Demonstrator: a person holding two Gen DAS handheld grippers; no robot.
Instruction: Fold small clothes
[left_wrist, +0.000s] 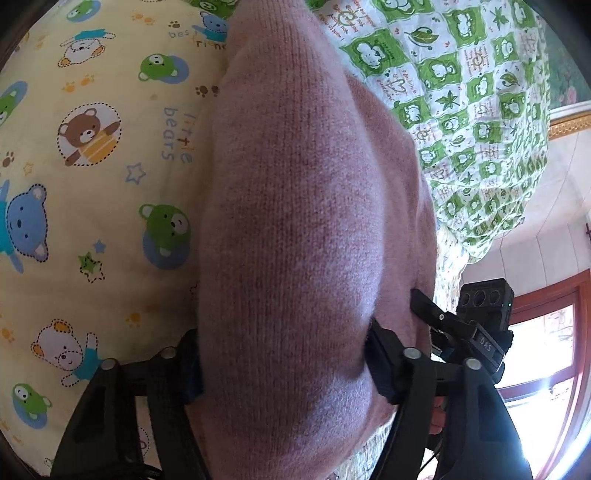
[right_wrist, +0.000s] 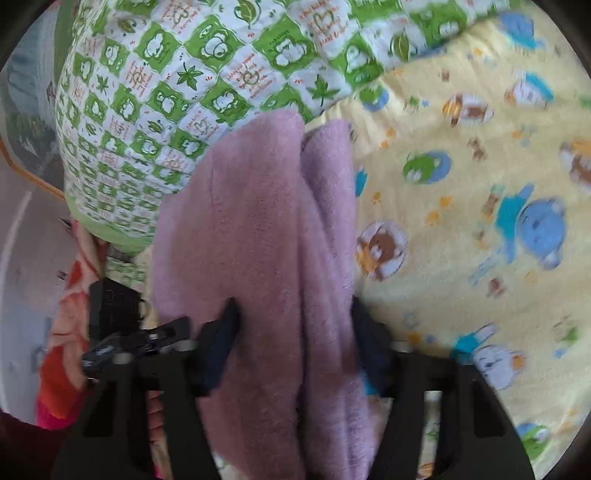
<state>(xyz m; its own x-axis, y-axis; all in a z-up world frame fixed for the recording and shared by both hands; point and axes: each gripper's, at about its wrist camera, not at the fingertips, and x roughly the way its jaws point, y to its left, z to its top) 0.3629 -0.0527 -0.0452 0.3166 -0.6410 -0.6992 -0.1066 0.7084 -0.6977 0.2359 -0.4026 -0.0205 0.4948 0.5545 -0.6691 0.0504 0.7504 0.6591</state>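
A pink knitted garment hangs above the yellow bear-print sheet. My left gripper is shut on its near edge, and the cloth bulges out between the two black fingers. In the right wrist view the same pink garment falls in two folds and my right gripper is shut on it. The other gripper shows at the edge of each view, the right one close beside my left one. The garment's far end is hidden.
A green and white checked quilt is bunched at the far side of the bed. A red-framed window and a white wall lie beyond the bed edge. An orange patterned cloth shows at the left.
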